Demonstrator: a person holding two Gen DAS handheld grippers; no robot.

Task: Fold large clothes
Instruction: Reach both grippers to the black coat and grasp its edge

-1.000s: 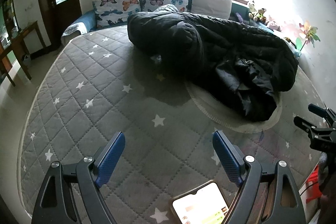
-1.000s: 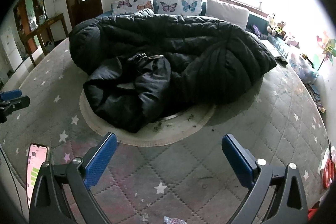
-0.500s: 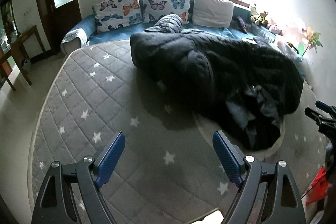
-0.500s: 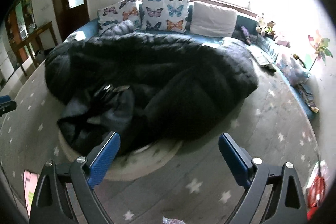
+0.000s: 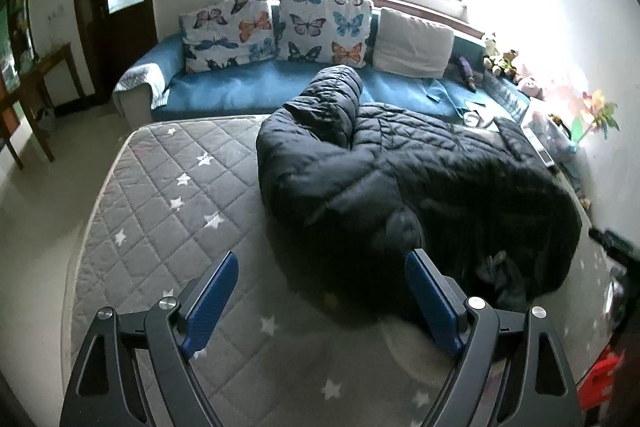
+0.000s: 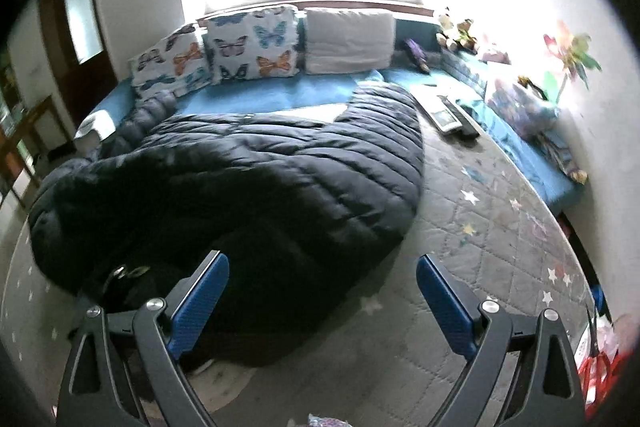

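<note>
**Both tongs wide, coat ahead, no grasp yet**

Left gripper [image 5: 322, 301]: jaws spread wide, nothing between the blue pads; grey star-quilted mattress [image 5: 160, 211] shows in the gap. Right gripper [image 6: 322, 303]: likewise wide and empty.

Black puffer coat [image 5: 420, 187] lies crumpled on the mattress, unfolded. In the left wrist view it sits ahead and to the right, its near hump just past the right finger. In the right wrist view the coat [image 6: 248, 195] lies ahead and to the left, its near bulk seeming to run under the left finger; contact cannot be told. So the coat lies between the two tongs, each approaching from its own side.

Long axis: roughly crosswise to both cameras, slanting from the near left side toward the far right corner by the blue sofa [image 5: 240, 91]. One sleeve or hood end rises up against the sofa edge.

Judgement: right gripper looks the nearer to fabric. Next move probably calls for seizing an edge at each end to spread the coat flat. Bunched layers risk a multi-layer pinch.

Beyond: butterfly cushions [image 5: 276, 27], window.
</note>
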